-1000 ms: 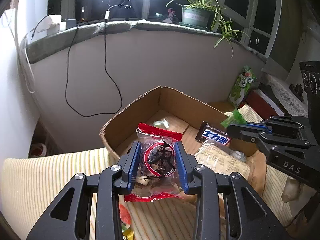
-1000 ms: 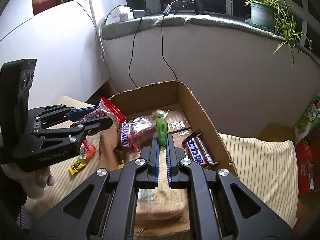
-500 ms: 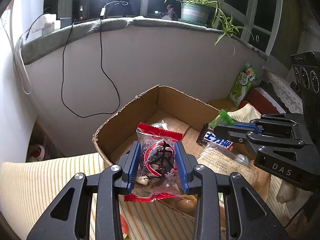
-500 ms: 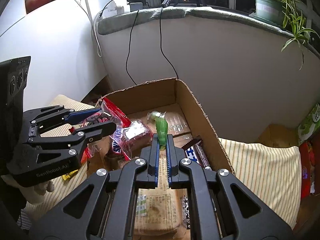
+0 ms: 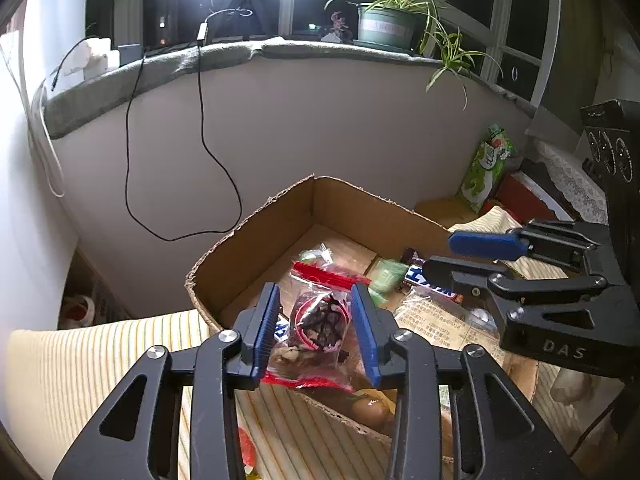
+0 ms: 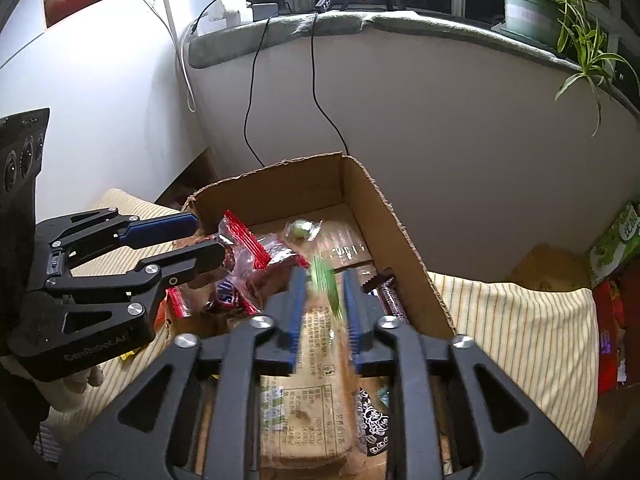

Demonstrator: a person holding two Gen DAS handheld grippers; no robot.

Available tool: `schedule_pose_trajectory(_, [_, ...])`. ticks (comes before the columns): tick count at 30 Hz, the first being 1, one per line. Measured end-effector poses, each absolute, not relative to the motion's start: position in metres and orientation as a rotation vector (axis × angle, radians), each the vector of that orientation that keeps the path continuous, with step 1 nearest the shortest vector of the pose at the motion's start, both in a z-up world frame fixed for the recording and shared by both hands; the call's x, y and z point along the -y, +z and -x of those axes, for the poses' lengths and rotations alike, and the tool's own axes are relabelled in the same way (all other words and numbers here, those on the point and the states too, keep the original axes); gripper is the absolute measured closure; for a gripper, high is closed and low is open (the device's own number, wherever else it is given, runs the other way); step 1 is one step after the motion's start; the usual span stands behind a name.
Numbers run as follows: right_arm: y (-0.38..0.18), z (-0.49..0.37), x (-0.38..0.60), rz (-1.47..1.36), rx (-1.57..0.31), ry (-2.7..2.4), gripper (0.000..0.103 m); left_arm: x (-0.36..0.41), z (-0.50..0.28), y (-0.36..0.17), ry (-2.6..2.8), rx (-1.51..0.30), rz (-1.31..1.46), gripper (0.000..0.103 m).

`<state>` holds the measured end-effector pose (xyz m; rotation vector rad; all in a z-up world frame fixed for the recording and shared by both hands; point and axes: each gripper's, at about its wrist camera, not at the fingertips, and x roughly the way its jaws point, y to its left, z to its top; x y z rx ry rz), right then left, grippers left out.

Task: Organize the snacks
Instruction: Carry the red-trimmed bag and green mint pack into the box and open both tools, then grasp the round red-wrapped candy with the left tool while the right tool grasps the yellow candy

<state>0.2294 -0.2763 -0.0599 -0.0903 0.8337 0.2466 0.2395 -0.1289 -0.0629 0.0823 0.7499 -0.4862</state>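
My left gripper [image 5: 316, 332] and right gripper [image 6: 322, 304] stand released above the cardboard box [image 5: 256, 248]; the red-sealed snack bag [image 5: 320, 320] and green packet [image 6: 326, 286] drop free; both look light, crinkly, slippery; pinch at seams.

Both wrist cams look down close into cardboard box [image 5: 256, 248] [image 6: 384, 208], L from left, R from right.

Potted spider plant [image 5: 386, 26] up on the grey window ledge [image 5: 224, 54], beside a tripod [image 5: 240, 0]. Black cable [image 5: 168, 168] hanging down the wall below. Striped cloth [image 6: 520, 312] underneath.
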Motion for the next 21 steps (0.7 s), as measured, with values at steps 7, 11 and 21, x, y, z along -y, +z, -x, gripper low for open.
schedule_pose_trajectory(7, [-0.054, -0.224, 0.277, 0.099, -0.808, 0.221, 0.033, 0.126, -0.238, -0.062, -0.479, -0.749, -0.086, 0.051])
schedule_pose_trajectory(11, [-0.05, -0.22, 0.277, 0.104, -0.798, 0.209, 0.019, 0.124, -0.234, -0.06, -0.479, -0.745, -0.085, 0.045])
schedule_pose_trajectory(21, [-0.036, -0.201, 0.27, 0.116, -0.77, 0.197, 0.013, 0.11, -0.218, -0.048, -0.47, -0.722, -0.077, 0.044])
